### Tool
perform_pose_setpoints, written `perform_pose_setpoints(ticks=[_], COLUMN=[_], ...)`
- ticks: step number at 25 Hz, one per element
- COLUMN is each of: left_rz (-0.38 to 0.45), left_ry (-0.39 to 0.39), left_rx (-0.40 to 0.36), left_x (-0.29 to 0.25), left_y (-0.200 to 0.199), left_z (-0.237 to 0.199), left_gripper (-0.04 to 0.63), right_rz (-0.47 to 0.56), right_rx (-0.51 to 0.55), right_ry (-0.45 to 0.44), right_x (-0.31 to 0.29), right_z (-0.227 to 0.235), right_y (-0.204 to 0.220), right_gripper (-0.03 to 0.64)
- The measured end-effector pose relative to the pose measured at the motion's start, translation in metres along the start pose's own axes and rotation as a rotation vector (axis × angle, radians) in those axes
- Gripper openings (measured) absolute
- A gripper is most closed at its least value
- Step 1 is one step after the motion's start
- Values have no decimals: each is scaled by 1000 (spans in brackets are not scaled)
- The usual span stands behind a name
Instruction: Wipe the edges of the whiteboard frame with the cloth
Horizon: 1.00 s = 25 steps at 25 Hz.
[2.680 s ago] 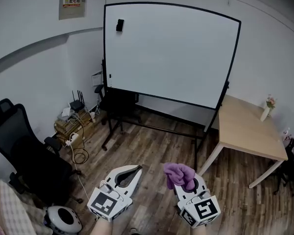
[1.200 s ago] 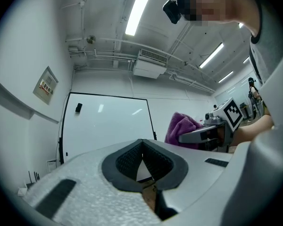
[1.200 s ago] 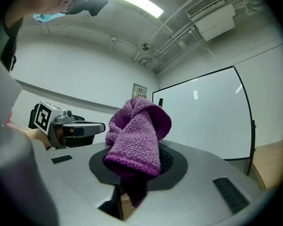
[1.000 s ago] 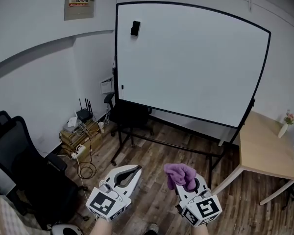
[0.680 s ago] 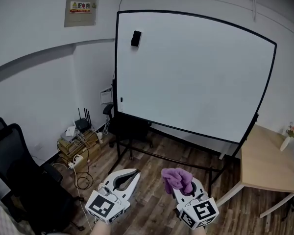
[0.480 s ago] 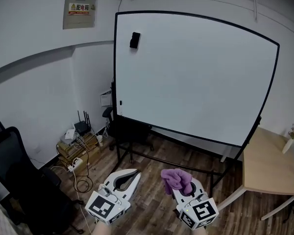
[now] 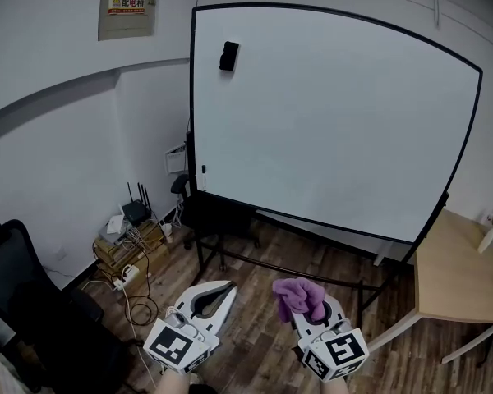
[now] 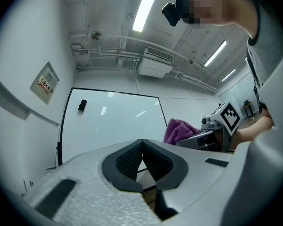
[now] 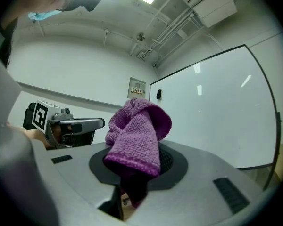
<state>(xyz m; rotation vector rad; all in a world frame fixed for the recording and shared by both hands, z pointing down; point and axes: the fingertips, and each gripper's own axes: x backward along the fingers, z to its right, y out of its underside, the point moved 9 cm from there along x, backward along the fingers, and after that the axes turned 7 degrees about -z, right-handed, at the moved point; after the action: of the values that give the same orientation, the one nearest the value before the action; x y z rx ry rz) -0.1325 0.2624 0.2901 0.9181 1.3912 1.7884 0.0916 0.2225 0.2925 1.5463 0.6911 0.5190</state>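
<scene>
A large whiteboard (image 7: 329, 113) with a thin black frame (image 7: 192, 97) stands on a wheeled stand ahead of me; a black eraser (image 7: 228, 56) clings near its top left corner. My right gripper (image 7: 312, 304) is shut on a bunched purple cloth (image 7: 298, 295), held low at the bottom centre, well short of the board. The cloth (image 9: 137, 135) sticks up between the jaws in the right gripper view. To its left my left gripper (image 7: 218, 290) is shut and holds nothing; its jaws meet in the left gripper view (image 8: 142, 155).
A black office chair (image 7: 33, 302) stands at the lower left. Routers and cables (image 7: 135, 228) lie on the floor by the wall. A second dark chair (image 7: 218, 216) sits under the board. A wooden table (image 7: 456, 277) with a small vase (image 7: 487, 238) is at the right.
The view has drawn closer to the whiteboard, which now fills more of the frame; the table and chair have slid outward. Both grippers keep the same pose, the cloth still held.
</scene>
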Motion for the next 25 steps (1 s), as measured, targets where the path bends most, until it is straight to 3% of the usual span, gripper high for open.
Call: perform_pose_setpoints(ticks=[15,25], left_rz=[19,37], left_ry=[162,246], left_rx=[-13,-10], left_x=[-18,-19], left_y=[14,24], left_z=[-157,-224], left_gripper=[17,17], right_rz=[2,7], right_rx=[-24,-25], right_ry=[128,206], right_x=[-132,-191], right_z=[-46,-72], right_y=[-22,-33], right_gripper=[78,78])
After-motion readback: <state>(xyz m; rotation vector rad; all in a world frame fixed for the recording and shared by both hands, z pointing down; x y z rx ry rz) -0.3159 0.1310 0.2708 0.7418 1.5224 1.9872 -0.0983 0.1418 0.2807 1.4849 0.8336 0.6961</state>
